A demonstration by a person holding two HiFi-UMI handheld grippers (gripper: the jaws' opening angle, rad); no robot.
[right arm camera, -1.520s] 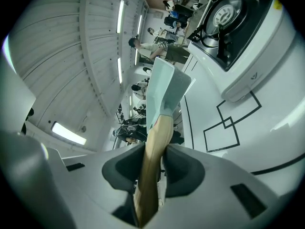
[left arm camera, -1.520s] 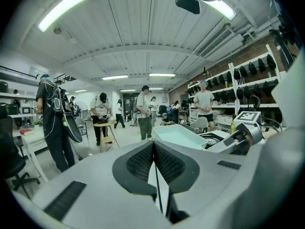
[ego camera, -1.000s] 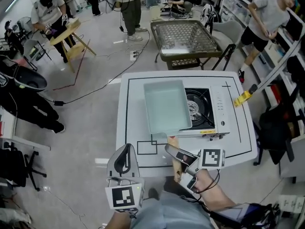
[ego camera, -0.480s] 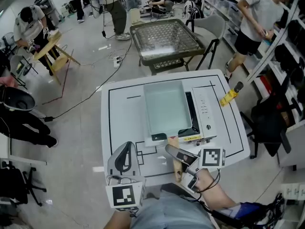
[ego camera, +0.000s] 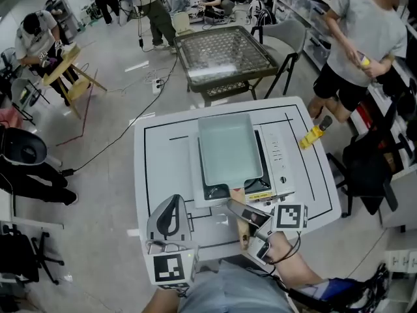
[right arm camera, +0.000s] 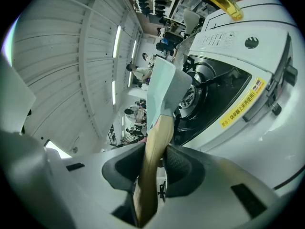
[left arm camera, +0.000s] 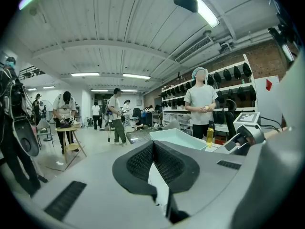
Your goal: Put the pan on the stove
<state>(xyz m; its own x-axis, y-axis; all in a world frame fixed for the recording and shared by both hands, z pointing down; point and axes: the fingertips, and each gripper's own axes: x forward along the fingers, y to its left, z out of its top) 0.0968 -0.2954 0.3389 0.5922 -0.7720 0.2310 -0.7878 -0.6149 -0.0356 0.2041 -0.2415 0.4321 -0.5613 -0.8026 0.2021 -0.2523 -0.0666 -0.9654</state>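
Left gripper point(ego camera: 171, 206) hovers at the worktop's point(ego camera: 155, 155) near edge, jaws pressed together on nothing. The teal pan point(ego camera: 227, 145) is over the stove point(ego camera: 279, 168) burner, right gripper point(ego camera: 234, 207) clamped tight on its wooden handle point(right arm camera: 152, 151).

The pale green pan point(ego camera: 228, 150), gripped by its wooden handle in the right tongs point(ego camera: 238, 212), has shifted from beside the burner to over the stove point(ego camera: 279, 168). A person in grey point(ego camera: 357, 41) has stepped nearer the bench point(ego camera: 156, 168).
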